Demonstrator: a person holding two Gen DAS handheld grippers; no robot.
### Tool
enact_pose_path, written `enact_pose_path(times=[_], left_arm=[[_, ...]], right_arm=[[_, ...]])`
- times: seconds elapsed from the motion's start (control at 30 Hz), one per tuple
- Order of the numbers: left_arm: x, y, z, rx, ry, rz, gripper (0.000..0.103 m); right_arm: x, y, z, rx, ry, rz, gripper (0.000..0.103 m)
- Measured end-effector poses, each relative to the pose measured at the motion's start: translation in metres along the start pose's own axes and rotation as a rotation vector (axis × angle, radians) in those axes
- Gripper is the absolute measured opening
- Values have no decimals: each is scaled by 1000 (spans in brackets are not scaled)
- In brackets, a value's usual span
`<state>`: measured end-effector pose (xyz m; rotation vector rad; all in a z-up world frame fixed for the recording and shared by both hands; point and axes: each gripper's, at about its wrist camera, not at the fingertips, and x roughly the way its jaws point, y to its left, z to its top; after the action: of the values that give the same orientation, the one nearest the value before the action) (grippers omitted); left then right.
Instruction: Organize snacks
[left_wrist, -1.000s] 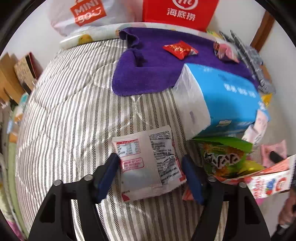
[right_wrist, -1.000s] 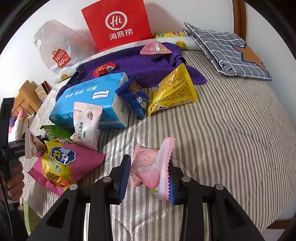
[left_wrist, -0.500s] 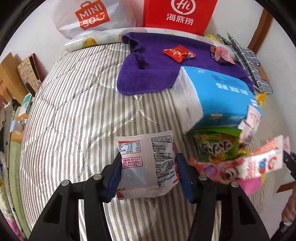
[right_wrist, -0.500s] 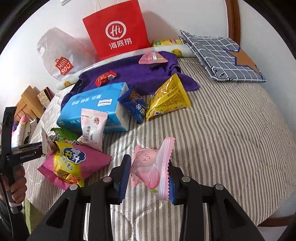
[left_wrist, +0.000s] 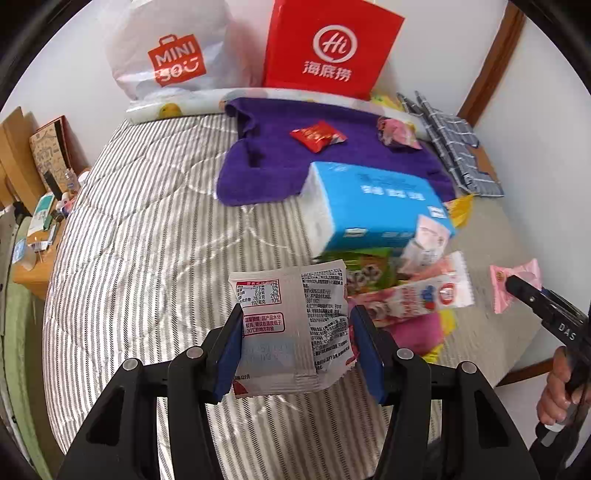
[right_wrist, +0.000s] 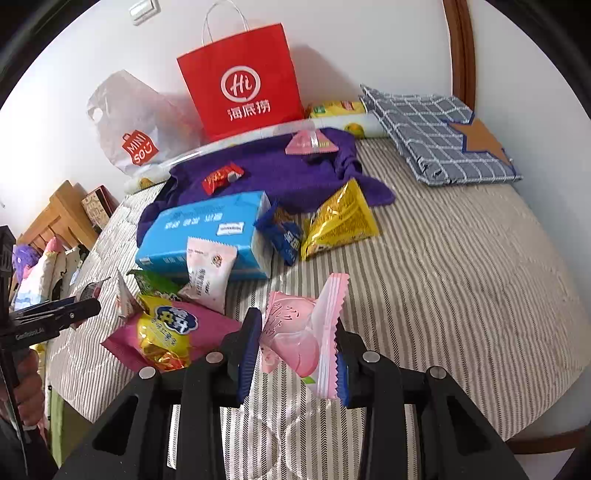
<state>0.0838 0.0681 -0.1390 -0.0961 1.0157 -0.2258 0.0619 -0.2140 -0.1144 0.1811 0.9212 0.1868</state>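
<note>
The left hand-held gripper (left_wrist: 295, 345) is clenched on a white snack packet (left_wrist: 291, 325), printed back toward the camera; its blue pads press the packet's two side edges, which keeps the flat bag upright and clear of the striped bed (left_wrist: 147, 229) below. The right hand-held gripper (right_wrist: 293, 354) grasps a pink sweet packet (right_wrist: 301, 332) the same way, by its sides, with the crimped edge standing up between the jaws; that packet too hangs above the bed cover rather than resting on it.

The remaining snacks lie in a loose heap near the bed's front edge; a pink and yellow bag (right_wrist: 170, 334), a green bag (right_wrist: 155, 282) and a pale pink packet (right_wrist: 208, 273) lean against a blue tissue pack (right_wrist: 207, 229); a dark blue packet (right_wrist: 282, 236) and a yellow bag (right_wrist: 338, 221) sit just beside it. Farther back a purple towel (right_wrist: 273, 173) carries a red sweet (right_wrist: 221, 177) and another pink packet (right_wrist: 310, 142); this looks like a sorting spot, so I judge the two lifted packets are bound for it or for the red paper bag (right_wrist: 243, 81) standing against the wall beside a white plastic bag (right_wrist: 133, 122).

Most of the heap is unsorted, so the task seems at an early stage.
</note>
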Motion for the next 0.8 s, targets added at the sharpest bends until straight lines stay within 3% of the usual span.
enact_pose_path(times=[0.4, 0.8], left_arm=[[-26, -20, -6, 4, -42, -75, 56], [-43, -33, -2, 27, -84, -96, 56]], right_arm=[[-25, 16, 5, -23, -50, 27, 33], [-38, 32, 15, -57, -97, 45, 33]])
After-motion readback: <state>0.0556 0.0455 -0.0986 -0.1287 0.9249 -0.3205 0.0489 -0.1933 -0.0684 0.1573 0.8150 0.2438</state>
